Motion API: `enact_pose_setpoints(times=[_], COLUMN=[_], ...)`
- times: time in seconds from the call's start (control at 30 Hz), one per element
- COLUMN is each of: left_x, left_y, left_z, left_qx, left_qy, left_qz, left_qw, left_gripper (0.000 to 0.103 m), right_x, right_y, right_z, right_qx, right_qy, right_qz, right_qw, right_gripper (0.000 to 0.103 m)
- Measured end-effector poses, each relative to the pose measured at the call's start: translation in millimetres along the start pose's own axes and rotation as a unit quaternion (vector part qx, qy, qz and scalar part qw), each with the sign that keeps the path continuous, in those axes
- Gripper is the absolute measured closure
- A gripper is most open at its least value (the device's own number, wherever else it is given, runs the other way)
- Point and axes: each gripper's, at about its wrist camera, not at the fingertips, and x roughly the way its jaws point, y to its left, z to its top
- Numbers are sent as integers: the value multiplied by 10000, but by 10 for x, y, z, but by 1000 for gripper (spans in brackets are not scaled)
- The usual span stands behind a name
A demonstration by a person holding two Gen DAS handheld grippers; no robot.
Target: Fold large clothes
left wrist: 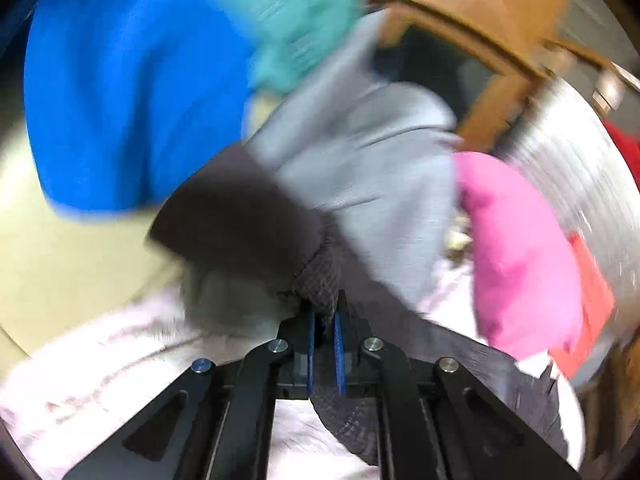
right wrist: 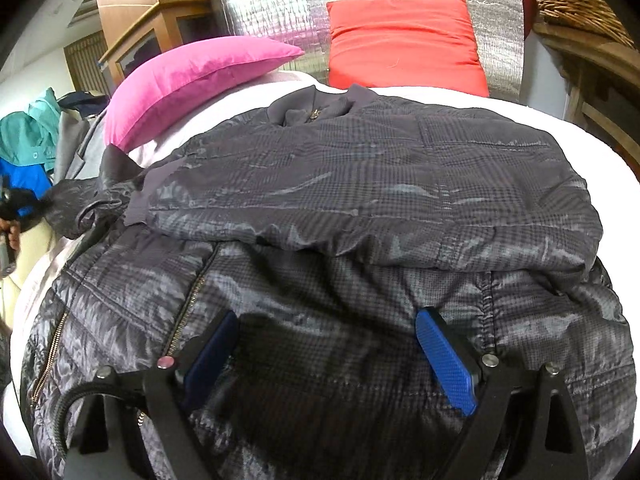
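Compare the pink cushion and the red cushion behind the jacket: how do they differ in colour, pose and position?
The pink cushion lies tilted on the bed's left side, one corner pointing right; the red cushion stands nearly upright against the silver backing. The pink cushion sits near the jacket's sleeve; the red cushion sits behind its collar. Both look plain, plump and single-coloured.

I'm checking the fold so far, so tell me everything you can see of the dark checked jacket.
The jacket is dark grey with a fine check, shiny and quilted, like padded nylon. It lies spread on a pale bed, collar with a brass zip toward the pink pillow and red pillow. One sleeve is folded across the body. The left gripper is shut on a dark ribbed cuff at the jacket's edge. The right gripper sits open over the lower body, its blue fingers against the fabric.
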Motion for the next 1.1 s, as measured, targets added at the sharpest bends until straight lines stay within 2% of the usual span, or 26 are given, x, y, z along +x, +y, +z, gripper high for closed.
enact_pose_setpoints(times=[0.07, 0.13, 0.23, 0.37, 0.4, 0.5, 0.57, 0.6, 0.67, 0.7, 0.73, 0.77, 0.8, 0.87, 0.93, 1.03, 1.1], left_x=[-309, -649, -1124, -1371, -1400, -1379, -1250, -1170, -902, -820, -747, -745, -783, -874, -1000, -1056, -1020], left_y=[-372, -754, -1561, -2506, -2819, -3476, -3807, -3915, -4159, -4207, -4223, -4190, -4130, -3967, -3791, -3458, -3120], left_z=[7, -64, -280, -719, -904, -1415, -1796, -1933, -2349, -2498, -2659, -2726, -2756, -2722, -2627, -2456, -2332], left_qx=[500, 1040, 1834, 2495, 2664, 2936, 3002, 3041, 3365, 3456, 3579, 3625, 3621, 3495, 3251, 3016, 2722], left_qy=[-286, -568, -893, -837, -726, -348, 60, 240, 901, 1108, 1317, 1365, 1343, 1237, 962, 542, 447], left_qz=[-135, -294, -747, -1362, -1580, -1992, -2087, -2088, -2046, -1977, -1950, -1966, -1980, -2034, -2110, -1974, -1763], left_qw=[9982, 9925, 9761, 9551, 9480, 9343, 9308, 9292, 9148, 9106, 9036, 9007, 9009, 9062, 9168, 9312, 9449], left_gripper=[95, 96, 96, 96, 96, 96, 95, 91, 81, 73, 69, 69, 66, 54, 41, 34, 33], right_x=[-1, -7, -16, -23, -26, -45, -70, -72, -141, -178, -276, -360, -438, -583, -656, -672, -577], right_y=[-13, -32, -57, -83, -95, -143, -201, -230, -324, -361, -450, -520, -594, -756, -893, -1038, -1066], right_z=[3, 6, 9, 13, 15, 17, 31, 47, 76, 78, 76, 70, 75, 96, 142, 280, 382], right_qx=[32, 71, 132, 205, 239, 382, 559, 626, 938, 1054, 1264, 1408, 1532, 1753, 2022, 2553, 2856], right_qy=[-12, -26, -45, -63, -73, -102, -117, -102, -40, -27, -75, -142, -188, -314, -370, -398, -340], right_qz=[39, 89, 159, 245, 280, 426, 599, 663, 909, 1003, 1213, 1322, 1379, 1498, 1606, 2012, 2206], right_qw=[10000, 9999, 9998, 9995, 9993, 9983, 9966, 9958, 9914, 9894, 9845, 9811, 9784, 9725, 9654, 9448, 9320], right_gripper=[10, 10, 10, 10, 10, 10, 11, 11, 11, 11, 11, 11, 11, 11, 10, 10, 10])
